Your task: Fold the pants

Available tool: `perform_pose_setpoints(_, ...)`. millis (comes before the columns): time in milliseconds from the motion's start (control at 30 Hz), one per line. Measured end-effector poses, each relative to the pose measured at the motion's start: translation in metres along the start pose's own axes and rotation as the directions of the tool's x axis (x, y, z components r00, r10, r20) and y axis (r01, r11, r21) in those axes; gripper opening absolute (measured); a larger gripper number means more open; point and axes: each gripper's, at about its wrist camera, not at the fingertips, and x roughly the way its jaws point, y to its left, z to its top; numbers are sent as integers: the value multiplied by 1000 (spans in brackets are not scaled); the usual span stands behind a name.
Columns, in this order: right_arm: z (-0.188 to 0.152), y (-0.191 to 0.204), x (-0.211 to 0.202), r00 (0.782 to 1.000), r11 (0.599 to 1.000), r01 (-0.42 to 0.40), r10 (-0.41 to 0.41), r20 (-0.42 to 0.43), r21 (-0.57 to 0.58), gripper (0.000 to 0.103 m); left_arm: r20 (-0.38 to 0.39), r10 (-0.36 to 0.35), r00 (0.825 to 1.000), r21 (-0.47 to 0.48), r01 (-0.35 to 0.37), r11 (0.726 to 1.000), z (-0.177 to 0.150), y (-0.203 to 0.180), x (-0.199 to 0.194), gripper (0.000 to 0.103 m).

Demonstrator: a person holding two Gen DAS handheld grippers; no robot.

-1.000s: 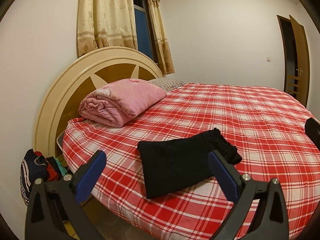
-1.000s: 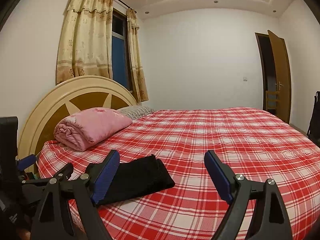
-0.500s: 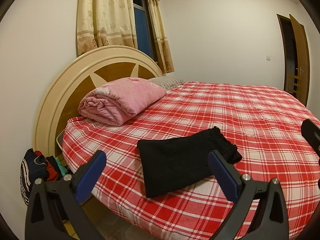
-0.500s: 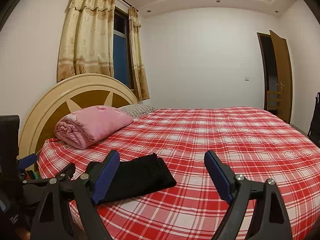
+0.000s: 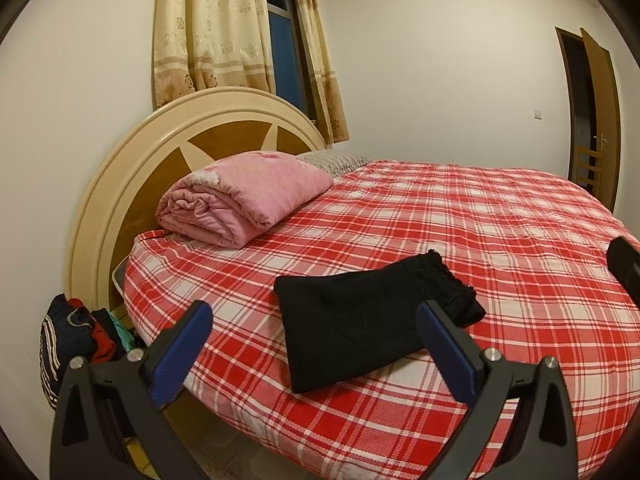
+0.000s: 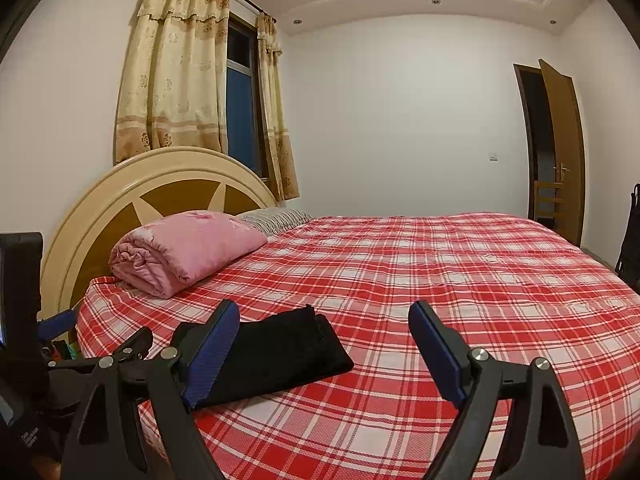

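The black pants (image 5: 368, 324) lie folded into a flat rectangle near the front edge of the red plaid bed (image 5: 500, 232). They also show in the right wrist view (image 6: 280, 356). My left gripper (image 5: 316, 344) is open and empty, held back from the bed in front of the pants. My right gripper (image 6: 324, 340) is open and empty, to the right of the pants and apart from them. Part of the left gripper (image 6: 60, 320) shows at the left edge of the right wrist view.
A rolled pink blanket (image 5: 244, 196) and a striped pillow (image 5: 336, 160) lie by the round headboard (image 5: 132, 172). A heap of clothes (image 5: 80, 332) sits on the floor left of the bed. A curtained window and an open door (image 5: 596, 112) are behind.
Both grippers have drifted back and up slightly from the bed. The pants have not moved.
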Motion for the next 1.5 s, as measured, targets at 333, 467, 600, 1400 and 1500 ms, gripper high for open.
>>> perform_pose_setpoints(333, 0, 0, 0, 1000, 1000, 0, 0, -1, -1, 87, -9, -1, 1000, -2, 1, 1000, -1, -1, 1, 103)
perform_pose_setpoints(467, -2, 1, 2, 1000, 1000, 0, 0, -6, 3, 87, -17, 1, 1000, 5, 0, 1000, -2, -2, 3, 103)
perform_pose_setpoints(600, -3, 1, 3, 1000, 1000, 0, 0, -7, 5, 87, -23, 3, 1000, 12, -3, 1000, -3, -3, 4, 103)
perform_pose_setpoints(1400, -11, -4, 21, 1000, 999, 31, -30, -6, 9, 87, -110, -26, 994, 11, 27, 1000, -5, -9, 32, 103)
perform_pose_setpoints(1500, -11, -7, 28, 999, 999, 36, -35, -13, 15, 87, -127, -33, 991, 7, 34, 999, -5, -12, 39, 103)
